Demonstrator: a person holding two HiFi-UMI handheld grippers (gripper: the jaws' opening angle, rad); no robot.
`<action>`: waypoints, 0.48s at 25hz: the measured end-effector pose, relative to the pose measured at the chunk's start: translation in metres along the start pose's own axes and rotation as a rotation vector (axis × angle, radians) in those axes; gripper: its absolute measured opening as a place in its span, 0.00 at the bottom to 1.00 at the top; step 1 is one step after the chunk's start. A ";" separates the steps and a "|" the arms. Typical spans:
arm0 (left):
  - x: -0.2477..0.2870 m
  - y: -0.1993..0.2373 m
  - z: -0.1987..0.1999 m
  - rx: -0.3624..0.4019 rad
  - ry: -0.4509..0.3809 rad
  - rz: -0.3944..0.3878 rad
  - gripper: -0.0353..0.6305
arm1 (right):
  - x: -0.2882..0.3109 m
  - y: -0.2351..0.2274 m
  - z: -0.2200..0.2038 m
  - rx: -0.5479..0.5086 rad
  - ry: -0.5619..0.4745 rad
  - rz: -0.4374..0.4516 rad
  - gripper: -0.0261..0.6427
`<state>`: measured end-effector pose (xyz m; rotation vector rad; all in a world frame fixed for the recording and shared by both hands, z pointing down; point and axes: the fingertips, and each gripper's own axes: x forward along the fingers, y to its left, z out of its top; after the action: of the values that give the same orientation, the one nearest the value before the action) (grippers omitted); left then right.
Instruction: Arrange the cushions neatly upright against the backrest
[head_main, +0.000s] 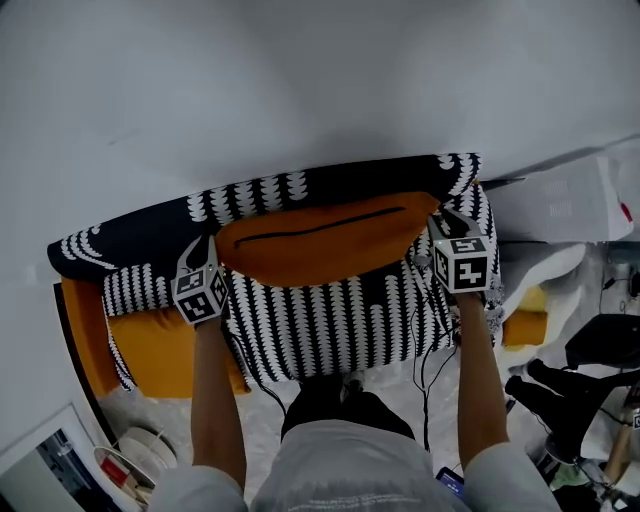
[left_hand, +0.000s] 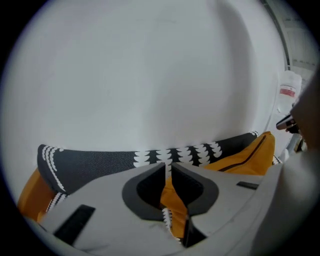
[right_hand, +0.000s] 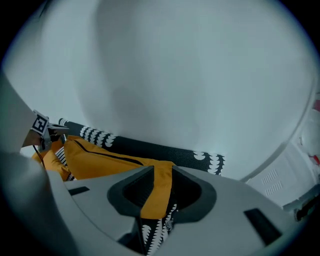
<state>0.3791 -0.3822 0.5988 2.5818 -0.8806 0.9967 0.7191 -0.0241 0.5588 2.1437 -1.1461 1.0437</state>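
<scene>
An orange cushion (head_main: 320, 240) with a dark zip line stands on its long edge on the sofa, against the black-and-white patterned backrest (head_main: 300, 185). My left gripper (head_main: 218, 248) is at its left end and my right gripper (head_main: 438, 216) at its right end. In the left gripper view the narrow jaws (left_hand: 168, 167) have a fold of orange fabric (left_hand: 170, 197) between them, and the cushion body (left_hand: 245, 155) stretches off to the right. In the right gripper view a band of the orange corner (right_hand: 157, 192) fills the gap of the jaws (right_hand: 161, 172) from pad to pad.
A patterned cover (head_main: 320, 330) drapes the seat. At the sofa's left lie a patterned cushion (head_main: 130, 290) and another orange cushion (head_main: 165, 350). A white wall rises behind. White bags (head_main: 560, 200), dark objects (head_main: 570, 390) and cables crowd the floor at right.
</scene>
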 end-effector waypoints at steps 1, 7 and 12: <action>-0.005 -0.002 -0.002 0.018 0.002 -0.002 0.14 | -0.007 0.000 -0.001 -0.001 -0.008 0.003 0.18; -0.051 -0.039 -0.018 0.120 0.008 -0.037 0.13 | -0.065 -0.009 -0.020 0.003 -0.045 -0.018 0.18; -0.103 -0.080 -0.030 0.184 0.001 -0.089 0.09 | -0.112 -0.011 -0.044 0.034 -0.075 -0.031 0.18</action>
<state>0.3519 -0.2599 0.5518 2.7436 -0.6961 1.1006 0.6712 0.0652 0.4935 2.2374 -1.1334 0.9838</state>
